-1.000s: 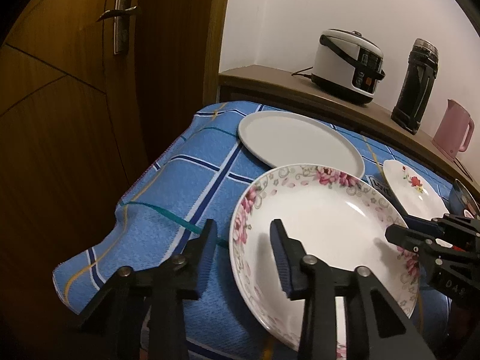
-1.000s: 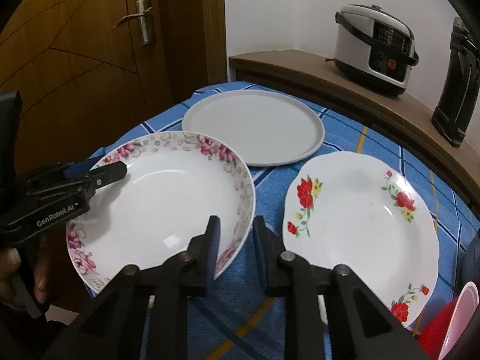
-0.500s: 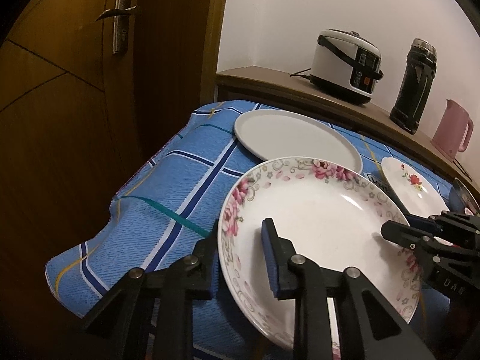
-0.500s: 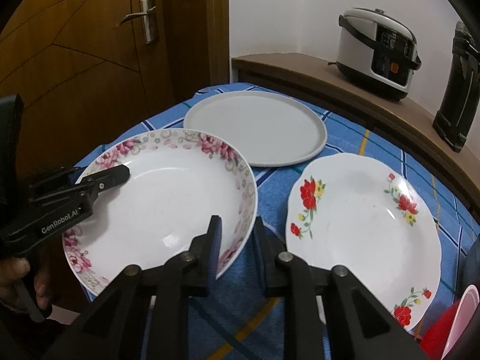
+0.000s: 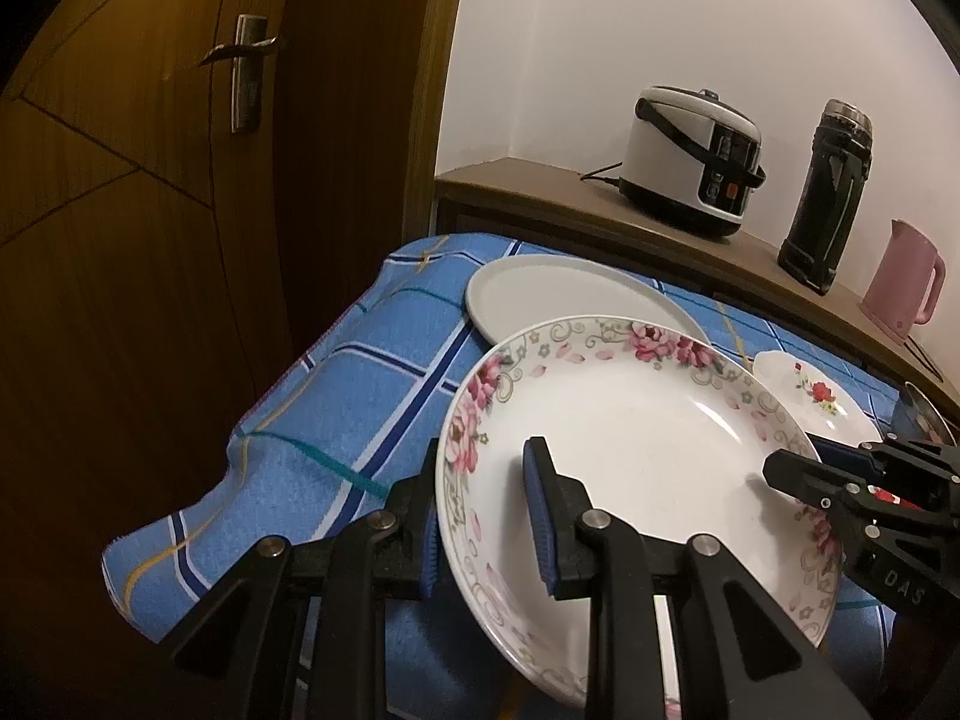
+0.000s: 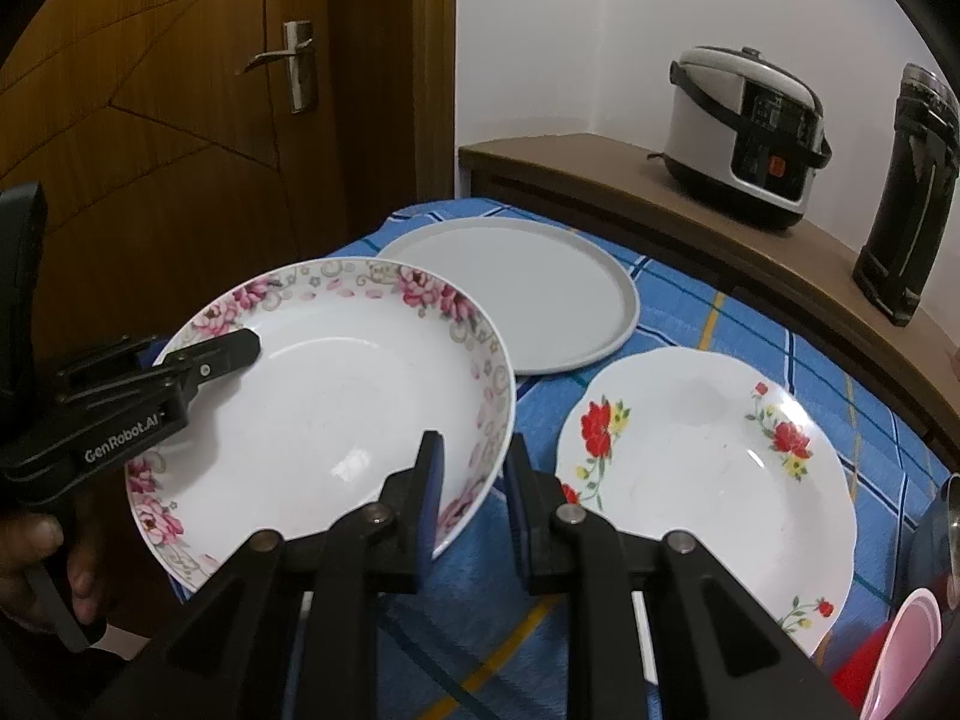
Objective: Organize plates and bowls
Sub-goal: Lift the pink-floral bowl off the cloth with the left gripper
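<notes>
Over the blue checked cloth (image 5: 384, 360), left tongs (image 5: 486, 516) and right tongs (image 6: 474, 498) clamp opposite rims of the pink-flowered plate (image 6: 336, 396).

Left gripper (image 5: 486, 510): black plastic frame, angular struts, silver round screws at pivots, blue ribbed pads (image 5: 536, 516); white "GenRobot.AI" lettering on its side. Right gripper (image 6: 471, 498): same black build, silver screws, blue pads (image 6: 431, 498); white letters "DAS" on its body.
</notes>
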The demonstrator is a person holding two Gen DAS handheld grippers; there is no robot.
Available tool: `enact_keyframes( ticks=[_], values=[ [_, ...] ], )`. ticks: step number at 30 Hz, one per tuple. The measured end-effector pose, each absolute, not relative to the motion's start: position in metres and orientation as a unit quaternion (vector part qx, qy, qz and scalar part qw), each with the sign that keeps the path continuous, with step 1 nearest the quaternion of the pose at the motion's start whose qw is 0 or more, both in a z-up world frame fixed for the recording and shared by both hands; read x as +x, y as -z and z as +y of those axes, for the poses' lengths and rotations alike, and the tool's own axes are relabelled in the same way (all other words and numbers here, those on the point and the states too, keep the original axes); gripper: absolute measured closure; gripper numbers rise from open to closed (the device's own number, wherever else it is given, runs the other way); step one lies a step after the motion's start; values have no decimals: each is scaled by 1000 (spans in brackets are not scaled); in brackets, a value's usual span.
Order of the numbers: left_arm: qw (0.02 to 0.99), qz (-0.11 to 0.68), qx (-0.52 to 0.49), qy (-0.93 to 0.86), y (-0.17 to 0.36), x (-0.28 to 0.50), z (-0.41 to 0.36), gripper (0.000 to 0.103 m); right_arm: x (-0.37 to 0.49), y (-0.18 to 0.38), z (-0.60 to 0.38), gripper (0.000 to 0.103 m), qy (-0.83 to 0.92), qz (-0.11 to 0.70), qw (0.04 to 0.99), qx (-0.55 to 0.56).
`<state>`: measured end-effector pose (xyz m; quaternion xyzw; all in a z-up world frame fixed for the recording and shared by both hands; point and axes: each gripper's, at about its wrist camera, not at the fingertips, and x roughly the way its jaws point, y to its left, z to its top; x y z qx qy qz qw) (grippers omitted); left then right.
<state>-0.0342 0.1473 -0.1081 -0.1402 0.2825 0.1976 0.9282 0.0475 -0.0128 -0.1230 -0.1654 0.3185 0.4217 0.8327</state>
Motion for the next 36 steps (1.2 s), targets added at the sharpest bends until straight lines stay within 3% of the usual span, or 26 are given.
enact_keyframes(
  ticks=[25, 36],
  values=[
    [960, 183, -75, -197, 25, 0, 146, 76, 74, 55, -12, 83, -393, 239, 877, -140],
    [964, 161, -66, -202, 15, 22, 150, 76, 92, 43, -5, 83, -371, 224, 893, -117]
  ],
)
